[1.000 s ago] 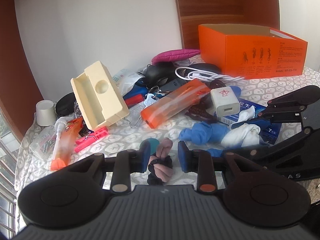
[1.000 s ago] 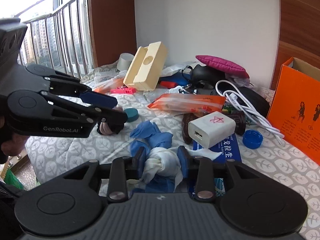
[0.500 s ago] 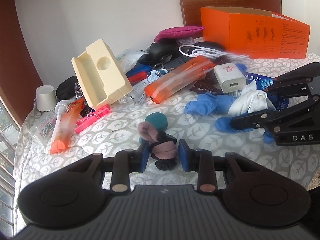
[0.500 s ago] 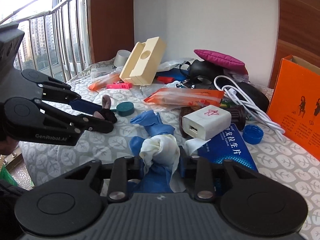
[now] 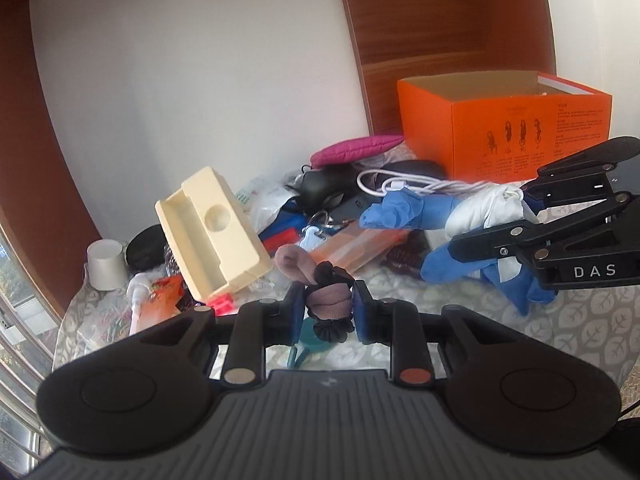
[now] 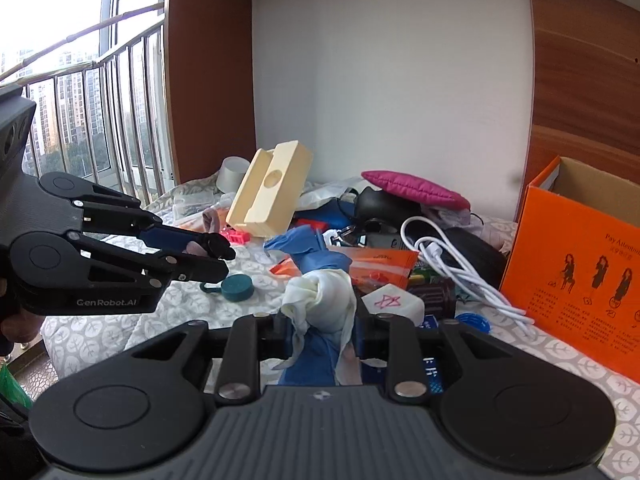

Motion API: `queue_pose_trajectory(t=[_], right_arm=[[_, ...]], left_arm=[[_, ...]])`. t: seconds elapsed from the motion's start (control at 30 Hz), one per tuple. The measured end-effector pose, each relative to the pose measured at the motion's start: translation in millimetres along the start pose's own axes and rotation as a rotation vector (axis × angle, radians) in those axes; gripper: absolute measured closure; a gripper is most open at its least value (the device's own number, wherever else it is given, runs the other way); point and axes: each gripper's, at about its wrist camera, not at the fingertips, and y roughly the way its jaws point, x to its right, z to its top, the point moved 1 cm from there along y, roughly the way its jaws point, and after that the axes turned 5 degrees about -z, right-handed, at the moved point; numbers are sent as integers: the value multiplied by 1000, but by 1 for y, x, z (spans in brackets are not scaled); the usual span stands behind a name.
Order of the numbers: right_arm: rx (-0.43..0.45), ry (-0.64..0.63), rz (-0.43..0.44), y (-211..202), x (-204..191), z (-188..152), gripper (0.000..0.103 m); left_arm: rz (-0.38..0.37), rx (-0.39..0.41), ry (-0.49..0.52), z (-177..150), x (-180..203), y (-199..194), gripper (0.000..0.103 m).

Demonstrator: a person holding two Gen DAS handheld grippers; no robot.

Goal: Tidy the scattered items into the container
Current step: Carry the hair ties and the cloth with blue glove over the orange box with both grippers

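Note:
My left gripper is shut on a pink and black sock bundle and holds it above the table; it also shows at the left of the right wrist view. My right gripper is shut on a white and blue cloth bundle, lifted off the table; in the left wrist view that bundle hangs from it at the right. The open orange box stands at the back right, and its side shows in the right wrist view.
On the leaf-print cloth lie a cream plastic holder, a teal cap, a white charger, a white cable, an orange packet, a pink pouch and a white cup. A window railing is at the left.
Both grippers have risen off the table with their bundles. The cloth bundle now hangs in the air, nearer the orange box.

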Motion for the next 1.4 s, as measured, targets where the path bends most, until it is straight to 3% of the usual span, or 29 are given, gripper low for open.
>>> queue_pose_trajectory(t=[0.37, 0.8, 1.0, 1.23, 1.4], right_arm=[[70, 15, -116, -25, 43, 25, 79], [140, 4, -355, -63, 142, 70, 79], [106, 39, -381, -46, 186, 84, 79], [0, 37, -371, -8, 213, 93, 79], [-53, 77, -371, 8, 233, 90, 78]], left_arm=[[-51, 64, 58, 55, 27, 32, 77], [-72, 170, 130, 145, 62, 98, 77], [-91, 138, 143, 173, 77, 140, 77], [-119, 67, 173, 191, 100, 181, 77], [-102, -24, 175, 196, 105, 213, 77]])
